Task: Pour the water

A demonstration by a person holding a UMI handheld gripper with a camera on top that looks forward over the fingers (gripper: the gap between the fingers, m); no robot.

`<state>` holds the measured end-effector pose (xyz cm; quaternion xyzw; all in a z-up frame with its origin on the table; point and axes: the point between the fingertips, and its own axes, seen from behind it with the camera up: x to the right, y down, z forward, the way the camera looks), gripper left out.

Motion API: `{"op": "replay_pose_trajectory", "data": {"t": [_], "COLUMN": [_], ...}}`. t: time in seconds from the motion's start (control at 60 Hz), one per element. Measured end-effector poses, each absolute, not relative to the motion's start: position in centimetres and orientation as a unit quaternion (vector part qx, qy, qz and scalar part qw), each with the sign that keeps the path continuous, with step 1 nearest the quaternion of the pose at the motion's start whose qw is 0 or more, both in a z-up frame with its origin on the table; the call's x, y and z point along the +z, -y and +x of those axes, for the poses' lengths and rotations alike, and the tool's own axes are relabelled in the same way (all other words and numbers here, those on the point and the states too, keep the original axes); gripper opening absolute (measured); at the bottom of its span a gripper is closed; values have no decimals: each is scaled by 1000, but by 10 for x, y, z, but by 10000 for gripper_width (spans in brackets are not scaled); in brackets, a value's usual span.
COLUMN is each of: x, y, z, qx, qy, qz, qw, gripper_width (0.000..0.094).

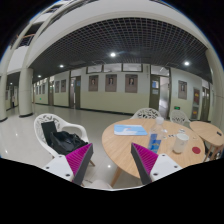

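A round wooden table (128, 147) stands just ahead and to the right of my fingers. On it a clear water bottle with a blue label (155, 143) stands near the right finger, and a white cup (180, 143) stands further right. My gripper (111, 165) is open and empty, its magenta pads (82, 160) spread wide, with the table's near edge and the floor between them. It is held above the floor, short of the bottle.
A blue and white sheet (129, 129) lies at the table's far side. A white chair with dark clothes or a bag (60, 138) stands left of the fingers. More white chairs (146, 114) stand behind the table. A second table edge (211, 132) shows at right.
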<state>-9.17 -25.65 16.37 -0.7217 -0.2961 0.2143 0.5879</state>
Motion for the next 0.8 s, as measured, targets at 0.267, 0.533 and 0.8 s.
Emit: {"op": "replay_pose_trajectory", "data": {"t": [0.267, 0.533, 0.8], "x": [157, 120, 73], "y": [214, 116, 3], "z": [-35, -11, -53], "qx": [190, 150, 172], "qy": [246, 225, 240], "qz": [-737, -749, -759], "qw": [601, 605, 580], "gripper_width": [818, 805, 703]}}
